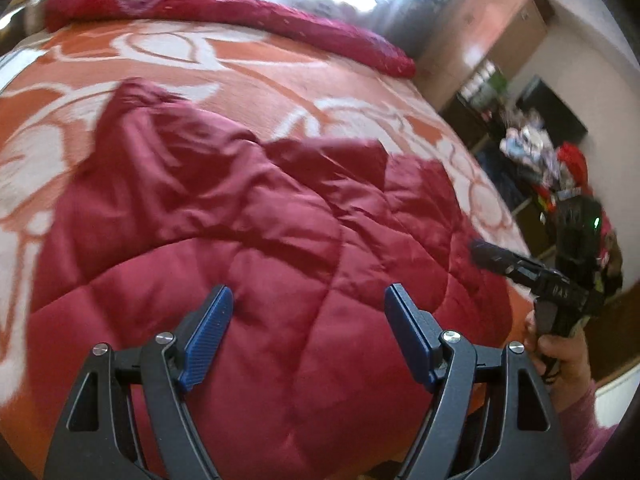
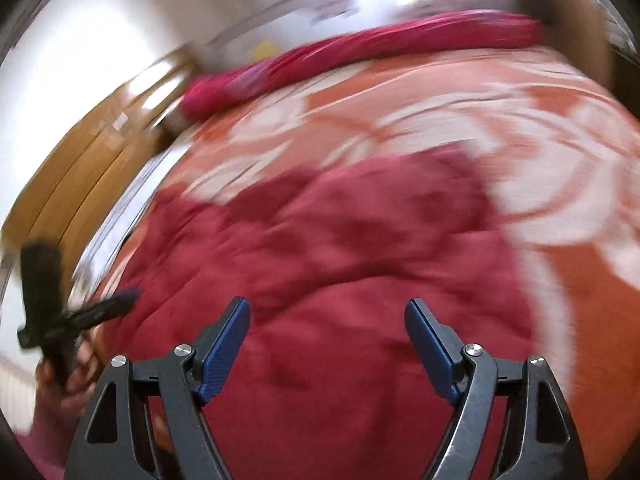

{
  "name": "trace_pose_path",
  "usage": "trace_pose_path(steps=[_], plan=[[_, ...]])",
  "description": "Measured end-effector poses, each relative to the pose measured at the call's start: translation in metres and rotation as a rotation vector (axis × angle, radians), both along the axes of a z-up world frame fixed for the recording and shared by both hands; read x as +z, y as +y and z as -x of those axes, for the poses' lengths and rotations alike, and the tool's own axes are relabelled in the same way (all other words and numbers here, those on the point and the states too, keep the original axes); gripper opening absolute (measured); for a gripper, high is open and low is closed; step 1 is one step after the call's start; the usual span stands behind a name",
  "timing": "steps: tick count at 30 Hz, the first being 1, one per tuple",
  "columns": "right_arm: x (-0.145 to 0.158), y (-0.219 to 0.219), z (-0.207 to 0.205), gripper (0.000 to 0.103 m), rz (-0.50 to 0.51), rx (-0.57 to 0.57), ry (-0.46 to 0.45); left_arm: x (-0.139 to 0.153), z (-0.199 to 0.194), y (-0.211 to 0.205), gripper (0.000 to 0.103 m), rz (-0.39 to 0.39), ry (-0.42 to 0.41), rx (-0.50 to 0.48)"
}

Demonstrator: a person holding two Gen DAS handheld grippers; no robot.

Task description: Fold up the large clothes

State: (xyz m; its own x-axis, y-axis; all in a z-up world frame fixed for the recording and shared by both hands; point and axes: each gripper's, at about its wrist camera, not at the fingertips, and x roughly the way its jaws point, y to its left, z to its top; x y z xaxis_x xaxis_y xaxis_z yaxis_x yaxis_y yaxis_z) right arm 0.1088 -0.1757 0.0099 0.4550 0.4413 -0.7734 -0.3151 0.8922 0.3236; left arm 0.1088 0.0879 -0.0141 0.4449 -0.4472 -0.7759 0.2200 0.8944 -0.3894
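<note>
Nearest the left wrist camera, the left gripper stands wide open, its blue pads well apart over the quilted dark red garment and gripping nothing. The garment lies spread and creased on the near part of a bed covered by an orange and white patterned blanket; a flap of it is folded over toward the far left. Along the far edge of the bed lies a rolled crimson cloth.

At the right of this view the right gripper reaches in over the garment's right edge, held by a hand in a pink sleeve. Pale letters on its black body look like "DAS", though blur leaves this uncertain.

The right wrist view is heavily blurred. There the right gripper is likewise wide open and empty above the garment, with the left gripper at the left edge.

A wooden wardrobe stands far right.
</note>
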Motion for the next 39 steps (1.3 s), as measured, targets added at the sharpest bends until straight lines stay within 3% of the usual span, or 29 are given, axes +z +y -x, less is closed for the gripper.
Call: trace_pose_path(steps=[4, 11, 15, 19, 22, 28, 31, 39], plan=[[-0.026, 0.037, -0.028, 0.082, 0.143, 0.094, 0.035, -0.016, -0.024, -0.011, 0.078, -0.101, 0.043, -0.003], [-0.044, 0.01, -0.095, 0.078, 0.218, -0.041, 0.092, -0.033, -0.084, 0.001, 0.078, -0.135, 0.139, 0.083], [-0.052, -0.016, -0.125, 0.078, 0.199, -0.146, 0.119, -0.047, -0.126, 0.02, 0.078, -0.177, 0.174, 0.172], [-0.061, -0.041, -0.136, 0.078, 0.132, -0.258, 0.132, -0.064, -0.154, 0.045, 0.079, -0.172, 0.218, 0.275], [-0.065, -0.053, -0.136, 0.078, 0.102, -0.328, 0.126, -0.082, -0.167, 0.061, 0.079, -0.104, 0.267, 0.327], [-0.069, -0.079, -0.129, 0.077, 0.091, -0.465, 0.134, -0.081, -0.162, 0.071, 0.079, -0.062, 0.25, 0.353], [-0.072, -0.081, -0.128, 0.078, 0.096, -0.458, 0.14, -0.066, -0.148, 0.078, 0.079, -0.013, 0.218, 0.361], [-0.071, -0.084, -0.124, 0.08, 0.09, -0.468, 0.129, -0.006, -0.058, 0.062, 0.079, 0.059, 0.08, 0.224]])
